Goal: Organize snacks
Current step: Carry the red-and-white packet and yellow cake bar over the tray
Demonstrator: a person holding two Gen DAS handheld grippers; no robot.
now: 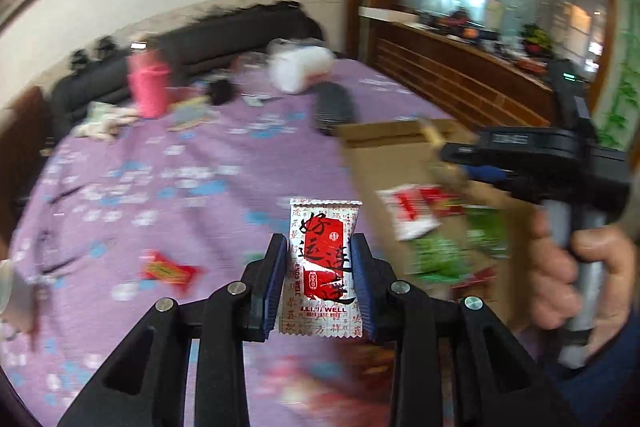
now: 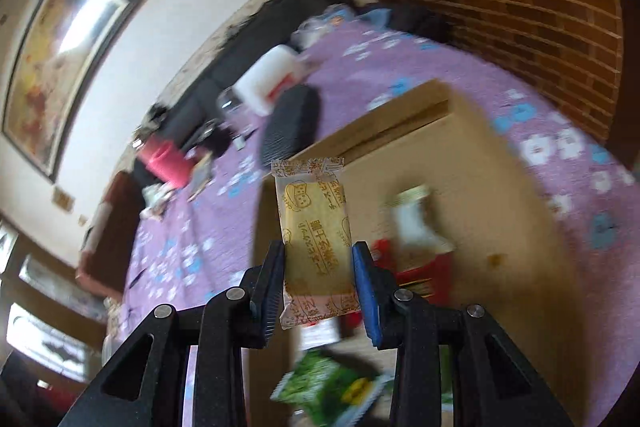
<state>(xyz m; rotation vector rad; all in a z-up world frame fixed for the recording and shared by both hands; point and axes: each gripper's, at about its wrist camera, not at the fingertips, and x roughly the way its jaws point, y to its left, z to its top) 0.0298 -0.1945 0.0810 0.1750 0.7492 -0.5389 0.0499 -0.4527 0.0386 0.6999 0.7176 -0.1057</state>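
My left gripper (image 1: 319, 247) is shut on a red-and-white snack packet (image 1: 325, 267) that stands upright between the pads, above the purple flowered cloth. To its right lies an open cardboard box (image 1: 384, 163) with red, white and green snack packets (image 1: 440, 227) inside. My right gripper (image 2: 319, 253) is shut on a yellow biscuit packet (image 2: 316, 239), held over the same cardboard box (image 2: 500, 211), which holds a green packet (image 2: 324, 387) and red ones. The right gripper also shows in the left wrist view, gripped by a hand (image 1: 576, 275) over the box.
A loose red snack (image 1: 170, 271) lies on the purple cloth (image 1: 160, 187) at left. Farther back stand a pink cup (image 1: 148, 87), a black remote (image 1: 334, 107) and a white plastic bag (image 1: 300, 67). A dark sofa and a wooden cabinet (image 1: 452, 75) border the table.
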